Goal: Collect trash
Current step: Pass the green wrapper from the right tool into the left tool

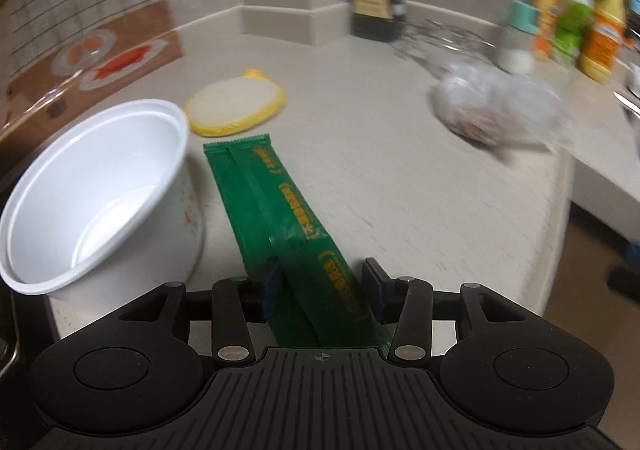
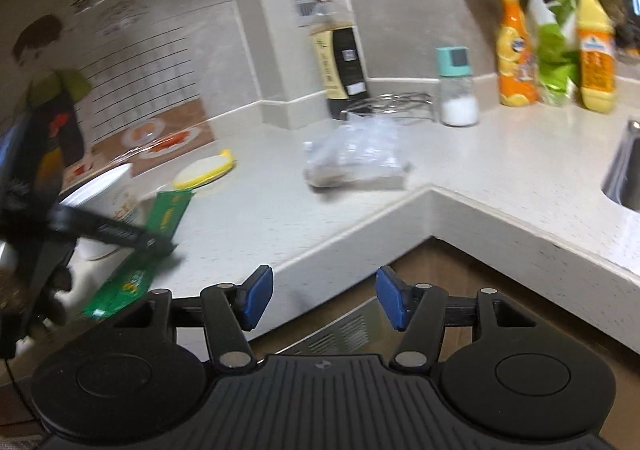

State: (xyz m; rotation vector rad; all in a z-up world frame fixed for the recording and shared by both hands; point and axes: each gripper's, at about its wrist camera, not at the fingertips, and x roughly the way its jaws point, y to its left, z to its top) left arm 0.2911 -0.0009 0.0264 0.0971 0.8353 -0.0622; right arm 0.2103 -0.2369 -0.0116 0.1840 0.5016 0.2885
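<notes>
A long green snack wrapper [image 1: 276,210] stands tilted between the jaws of my left gripper [image 1: 322,282]. Its far end rests on the white counter [image 1: 380,186]. The left pad lies against it and the right pad shows a small gap, so the jaws look open around it. A white plastic cup [image 1: 100,190] stands just left of it. The right wrist view shows the wrapper [image 2: 168,214] with its near end past the counter edge. A crumpled clear bag [image 2: 352,158] with brown scraps lies mid-counter. My right gripper [image 2: 324,298] is open and empty, off the counter's corner edge.
A yellow sponge [image 1: 236,102] lies behind the cup. At the back stand a dark bottle [image 2: 344,66], a wire rack [image 2: 392,102], a salt shaker [image 2: 458,90] and orange and yellow bottles [image 2: 516,50]. A sink [image 2: 624,170] is at the right. Wooden floor [image 2: 440,270] lies below the corner.
</notes>
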